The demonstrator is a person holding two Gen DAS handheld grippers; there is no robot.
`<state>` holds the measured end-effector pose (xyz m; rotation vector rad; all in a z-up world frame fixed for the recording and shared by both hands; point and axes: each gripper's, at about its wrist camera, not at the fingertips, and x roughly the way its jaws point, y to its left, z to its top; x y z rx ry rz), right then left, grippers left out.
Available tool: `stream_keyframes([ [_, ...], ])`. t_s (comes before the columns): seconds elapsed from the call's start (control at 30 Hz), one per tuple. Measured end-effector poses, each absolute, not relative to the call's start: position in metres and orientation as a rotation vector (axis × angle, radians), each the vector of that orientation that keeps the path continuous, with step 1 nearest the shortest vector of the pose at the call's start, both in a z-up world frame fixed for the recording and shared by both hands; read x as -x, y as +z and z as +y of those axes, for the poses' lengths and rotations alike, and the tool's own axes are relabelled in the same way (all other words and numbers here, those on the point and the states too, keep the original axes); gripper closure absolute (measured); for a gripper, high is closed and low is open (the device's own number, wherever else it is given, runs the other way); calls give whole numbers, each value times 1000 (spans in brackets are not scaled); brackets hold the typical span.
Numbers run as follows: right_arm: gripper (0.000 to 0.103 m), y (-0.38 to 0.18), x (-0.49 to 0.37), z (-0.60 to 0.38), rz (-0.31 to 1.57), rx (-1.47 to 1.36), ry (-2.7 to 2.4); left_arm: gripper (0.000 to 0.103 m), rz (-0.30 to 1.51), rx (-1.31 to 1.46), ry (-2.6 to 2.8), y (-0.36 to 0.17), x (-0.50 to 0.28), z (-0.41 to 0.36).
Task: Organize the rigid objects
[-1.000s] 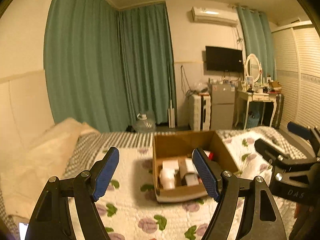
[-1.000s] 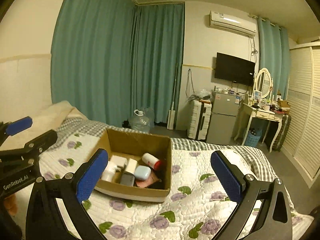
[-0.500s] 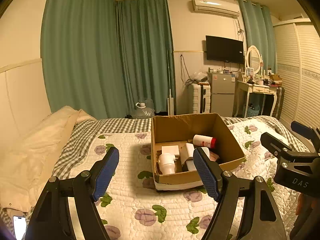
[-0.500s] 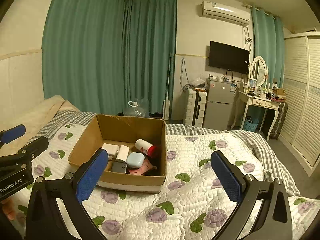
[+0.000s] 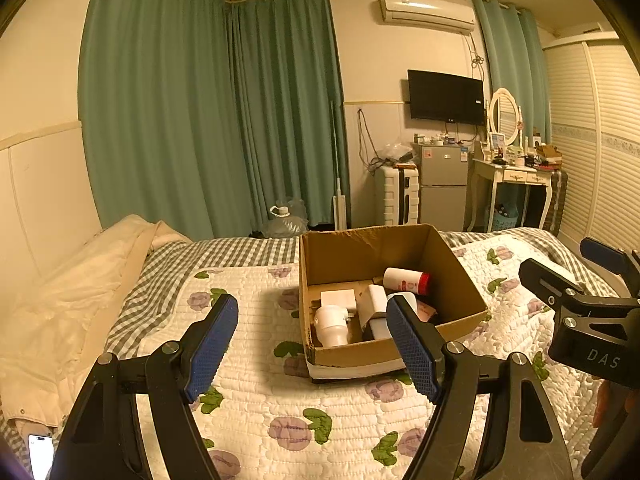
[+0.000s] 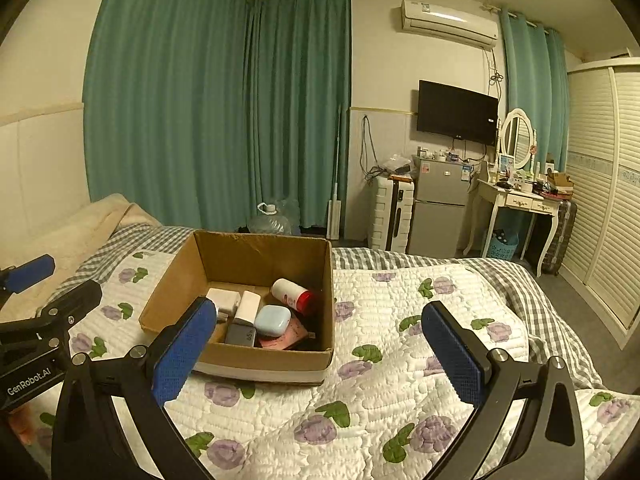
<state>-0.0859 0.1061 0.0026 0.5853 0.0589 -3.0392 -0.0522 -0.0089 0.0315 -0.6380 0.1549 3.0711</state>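
An open cardboard box sits on the flowered quilt. It holds several items: a white bottle with a red cap, white blocks, a white jar, a light blue case and a dark grey charger. My left gripper is open and empty, above the quilt in front of the box. My right gripper is open and empty, just before the box's near right corner. Each gripper shows at the other view's edge.
The bed carries a white quilt over a checked sheet, with a cream pillow at the left. A phone lies at the lower left. Past the bed stand a water jug, a suitcase, a small fridge and a dressing table.
Both views have tilted down and drawn slightly nearer the box, so its contents show more fully. Both grippers stay open and empty.
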Motion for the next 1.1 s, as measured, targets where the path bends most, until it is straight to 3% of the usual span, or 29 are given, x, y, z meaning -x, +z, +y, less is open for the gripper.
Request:
stream_keyframes([
  [1.1,0,-4,90,113,35,-631,-3040,24,165,647,3057,28,55,-9],
])
